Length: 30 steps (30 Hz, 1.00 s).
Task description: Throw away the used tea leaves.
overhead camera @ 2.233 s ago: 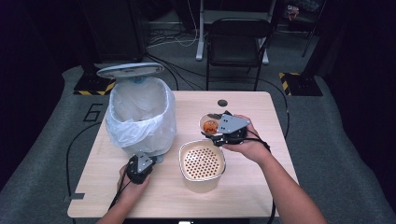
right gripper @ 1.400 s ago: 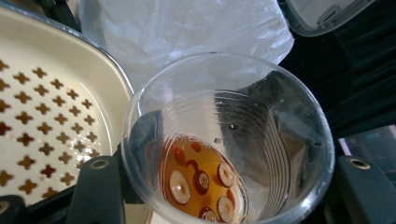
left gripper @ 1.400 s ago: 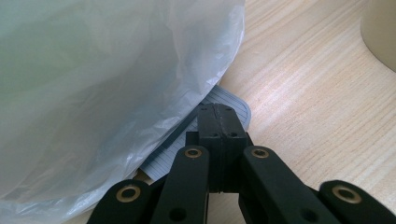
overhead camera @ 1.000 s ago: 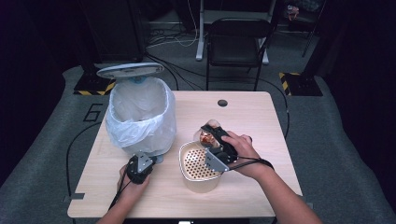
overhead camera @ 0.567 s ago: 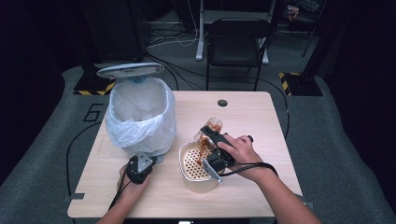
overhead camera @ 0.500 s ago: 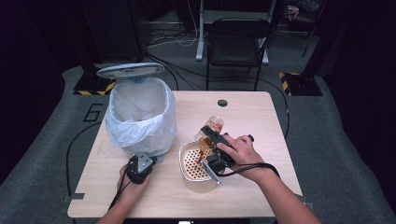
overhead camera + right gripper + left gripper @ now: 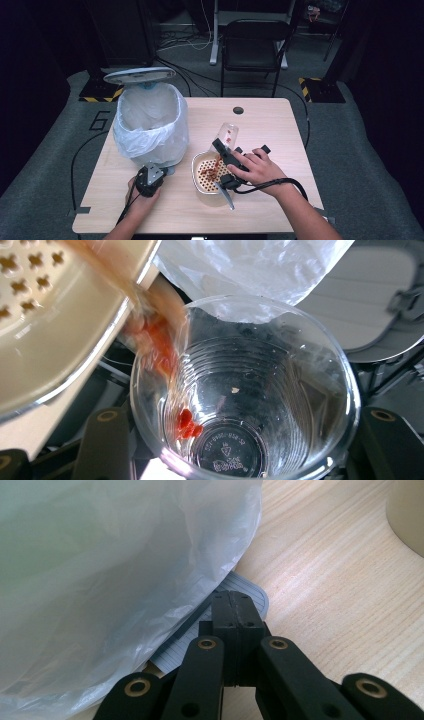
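Dark room, grey carpet [image 7: 360, 150], black chair [image 7: 252, 47]

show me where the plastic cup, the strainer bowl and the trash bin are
plastic cup [image 7: 227, 135], high view, on its tipped clear wall.
strainer bowl [image 7: 199, 161], high view, on its cream rim at the left.
trash bin [image 7: 150, 127], high view, on the white bag liner's front.

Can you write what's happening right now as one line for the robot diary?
right gripper: tips cup, red bits pouring into strainer | left gripper: shut, beside bin bag
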### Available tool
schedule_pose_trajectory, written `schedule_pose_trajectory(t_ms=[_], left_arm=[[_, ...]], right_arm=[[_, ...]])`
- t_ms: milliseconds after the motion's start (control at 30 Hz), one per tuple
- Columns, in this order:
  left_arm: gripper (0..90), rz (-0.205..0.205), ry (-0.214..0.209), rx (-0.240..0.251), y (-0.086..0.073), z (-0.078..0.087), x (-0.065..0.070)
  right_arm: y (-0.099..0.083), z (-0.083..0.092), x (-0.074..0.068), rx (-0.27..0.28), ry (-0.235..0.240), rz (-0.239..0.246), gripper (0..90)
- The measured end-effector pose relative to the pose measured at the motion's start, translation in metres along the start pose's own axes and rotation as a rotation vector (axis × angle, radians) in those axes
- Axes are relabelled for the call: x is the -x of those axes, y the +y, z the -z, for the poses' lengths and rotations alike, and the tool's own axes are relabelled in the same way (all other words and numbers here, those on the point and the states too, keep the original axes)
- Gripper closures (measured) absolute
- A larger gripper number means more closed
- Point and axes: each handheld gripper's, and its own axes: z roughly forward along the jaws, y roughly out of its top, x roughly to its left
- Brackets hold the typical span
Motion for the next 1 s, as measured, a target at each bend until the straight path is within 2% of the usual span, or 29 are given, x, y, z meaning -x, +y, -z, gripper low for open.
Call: schedule_pose_trajectory(t_ms=[67,200,1000], left_arm=[[90.0,0.0,0.004,0.002,-0.0001,-0.0002,0.0003],[90.0,0.001,0.002,0.001,0.0,-0.0001,0.0001],[90.0,0.001,0.001,0.001,0.0,-0.0001,0.0]], right_arm=[[0.0001,0.0013,-0.0006,-0.007,-0.015,0.015,37.6],[-0.0007,0.0025,-0.0008,-0.009,-0.021,0.011,37.6],[0.0006,0.0036,0.0016,0.015,-0.022,0.005,37.4]])
